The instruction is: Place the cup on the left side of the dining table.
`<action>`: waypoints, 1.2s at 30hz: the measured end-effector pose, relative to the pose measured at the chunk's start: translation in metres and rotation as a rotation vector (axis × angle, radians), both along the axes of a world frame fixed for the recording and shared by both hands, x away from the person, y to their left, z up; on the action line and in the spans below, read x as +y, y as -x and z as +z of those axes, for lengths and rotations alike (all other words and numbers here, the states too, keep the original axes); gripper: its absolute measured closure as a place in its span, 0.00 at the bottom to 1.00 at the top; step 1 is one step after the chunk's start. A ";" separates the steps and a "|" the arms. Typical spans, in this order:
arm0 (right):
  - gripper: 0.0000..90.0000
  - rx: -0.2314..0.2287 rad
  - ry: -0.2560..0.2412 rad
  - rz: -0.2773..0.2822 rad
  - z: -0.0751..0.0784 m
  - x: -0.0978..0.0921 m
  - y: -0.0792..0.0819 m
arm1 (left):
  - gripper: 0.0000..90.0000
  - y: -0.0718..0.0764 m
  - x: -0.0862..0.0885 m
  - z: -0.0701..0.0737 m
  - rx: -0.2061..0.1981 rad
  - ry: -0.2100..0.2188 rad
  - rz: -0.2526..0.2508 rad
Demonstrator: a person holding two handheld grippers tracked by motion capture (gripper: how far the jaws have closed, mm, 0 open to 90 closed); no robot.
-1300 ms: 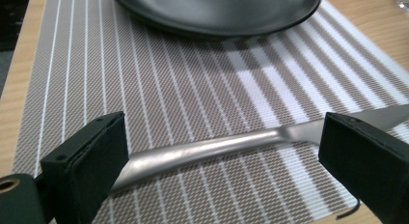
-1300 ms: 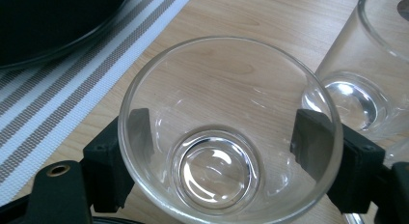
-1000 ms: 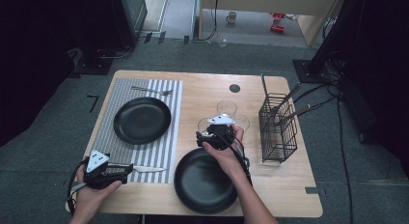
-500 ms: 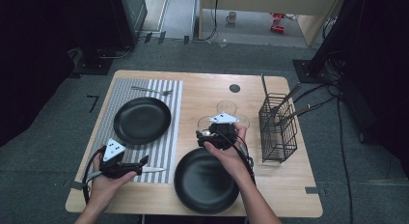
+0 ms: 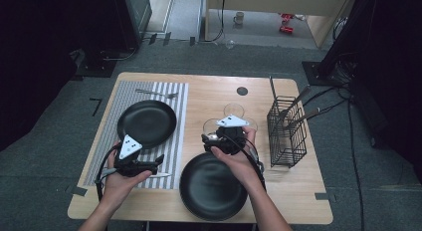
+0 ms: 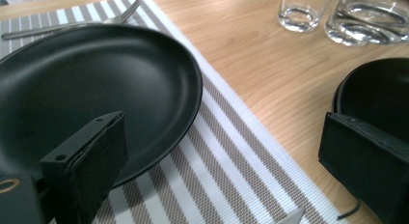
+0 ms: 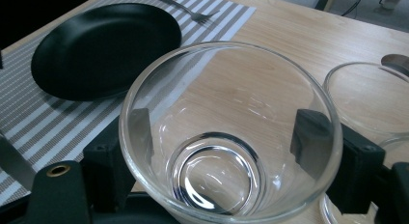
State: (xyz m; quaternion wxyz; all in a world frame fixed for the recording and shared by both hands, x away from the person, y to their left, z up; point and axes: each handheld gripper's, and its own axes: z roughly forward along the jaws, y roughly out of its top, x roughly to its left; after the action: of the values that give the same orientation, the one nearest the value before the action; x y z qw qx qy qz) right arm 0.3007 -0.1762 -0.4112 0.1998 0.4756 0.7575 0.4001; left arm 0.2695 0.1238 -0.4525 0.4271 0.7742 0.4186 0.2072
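I work at a wooden table (image 5: 209,99). On its left lies one striped mat (image 5: 176,116). I count two black plates. One plate (image 5: 147,122) sits on the mat. The other plate (image 5: 213,186) sits on the bare wood at the near edge, right in front of me.

At the right side stands one wire basket (image 5: 286,131). Two long tools lean in it with their handles up.

I count three clear glasses in the middle of the table. The glass (image 7: 226,132) that I hold is the left one of the near pair. It stands straight up with its open mouth to the top, so its long way runs up and down. Another glass (image 7: 371,101) stands just beside it. The third glass (image 5: 234,110) stands behind them, farther from me.

My right gripper (image 5: 226,140) has one jaw on each side of my glass, low down near its base. Both jaws press on the glass wall.

My left gripper (image 5: 158,162) is at the near edge of the mat, just below the first plate. Its jaws are wide apart and hold nothing. They point toward the plates.

One fork (image 5: 157,93) lies flat at the far end of the mat. One knife (image 6: 289,217) lies on the mat under my left gripper.
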 end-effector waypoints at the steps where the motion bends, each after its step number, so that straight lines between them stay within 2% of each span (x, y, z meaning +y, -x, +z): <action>1: 0.21 -0.004 -0.002 0.004 0.001 0.000 0.000 | 0.04 -0.001 -0.002 0.001 -0.002 0.005 -0.003; 9: 0.21 -0.010 -0.018 0.025 0.012 0.005 0.004 | 0.04 -0.007 -0.018 0.006 -0.012 0.029 -0.037; 16: 0.21 -0.017 -0.033 0.041 0.017 0.009 0.007 | 0.04 -0.010 -0.035 0.008 -0.024 0.045 -0.088; 30: 0.21 -0.013 -0.044 0.067 0.019 0.016 0.011 | 0.04 -0.015 -0.061 0.013 -0.043 0.072 -0.154; 36: 0.21 -0.007 -0.053 0.077 0.021 0.018 0.011 | 0.04 -0.017 -0.074 0.014 -0.046 0.072 -0.211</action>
State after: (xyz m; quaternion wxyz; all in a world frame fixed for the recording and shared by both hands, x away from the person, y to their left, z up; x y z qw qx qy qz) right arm 0.2894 -0.1581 -0.3906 0.1742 0.4498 0.7636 0.4293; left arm 0.2870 0.0501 -0.4389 0.4839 0.7931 0.3318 0.1636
